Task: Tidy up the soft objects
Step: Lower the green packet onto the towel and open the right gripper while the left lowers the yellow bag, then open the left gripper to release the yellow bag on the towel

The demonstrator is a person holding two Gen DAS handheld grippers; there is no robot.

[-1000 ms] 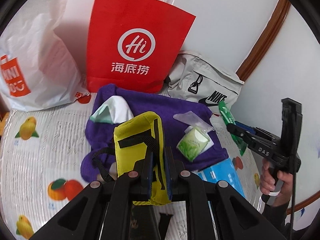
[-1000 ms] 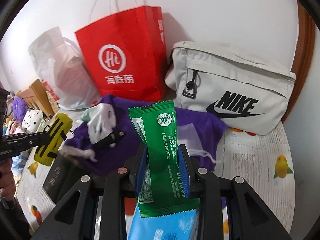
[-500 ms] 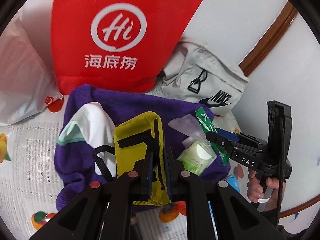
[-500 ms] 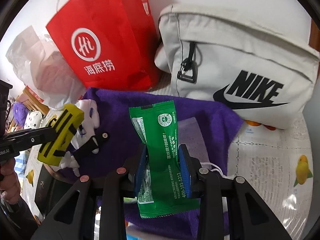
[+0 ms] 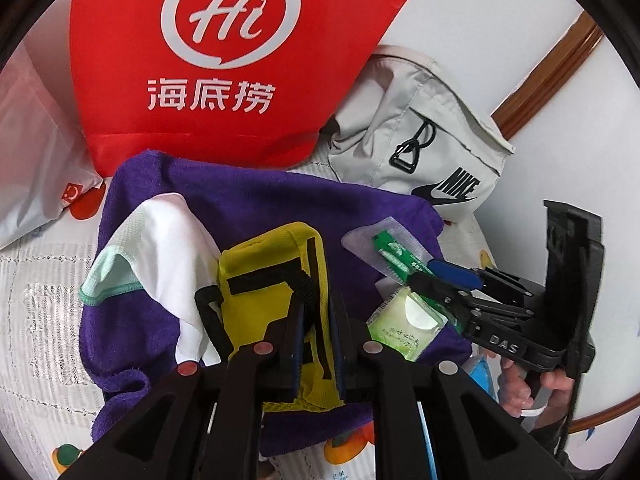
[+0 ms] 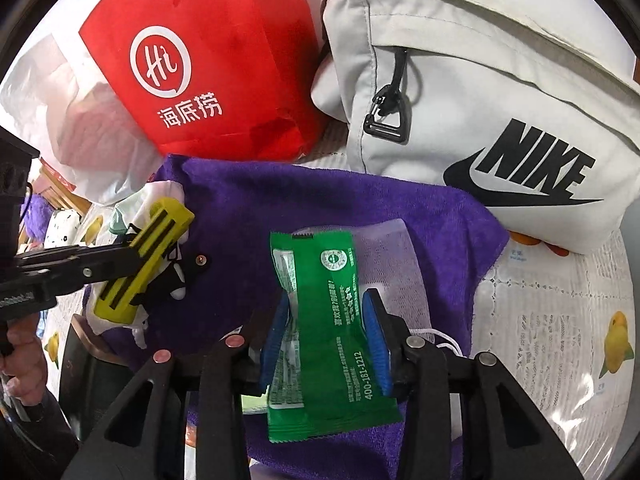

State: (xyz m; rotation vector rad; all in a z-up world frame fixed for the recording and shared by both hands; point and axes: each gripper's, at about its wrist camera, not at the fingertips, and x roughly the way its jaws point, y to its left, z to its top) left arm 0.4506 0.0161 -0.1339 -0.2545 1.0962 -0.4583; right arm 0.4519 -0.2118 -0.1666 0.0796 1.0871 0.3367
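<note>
My left gripper (image 5: 316, 320) is shut on a yellow pouch with black straps (image 5: 272, 288) and holds it over a purple towel (image 5: 248, 200). My right gripper (image 6: 326, 320) is shut on a green packet (image 6: 320, 300) above the same towel (image 6: 248, 200) and a white mesh bag (image 6: 392, 256). The right gripper with the packet (image 5: 394, 254) shows in the left wrist view, close to the right of the pouch. The left gripper and pouch (image 6: 144, 256) show at the left of the right wrist view. A white cloth (image 5: 168, 240) and a light green wipes pack (image 5: 404, 324) lie on the towel.
A red paper bag (image 5: 224, 60) stands behind the towel against the wall. A grey Nike bag (image 6: 500, 100) lies to its right. A white plastic bag (image 5: 28, 152) sits at the left. The table has a fruit-print cover (image 6: 560, 320). A blue pack (image 5: 478, 372) lies near the right hand.
Both grippers have moved forward and down over the purple towel, toward the red bag and Nike bag. They are closer together. Each keeps its hold.
</note>
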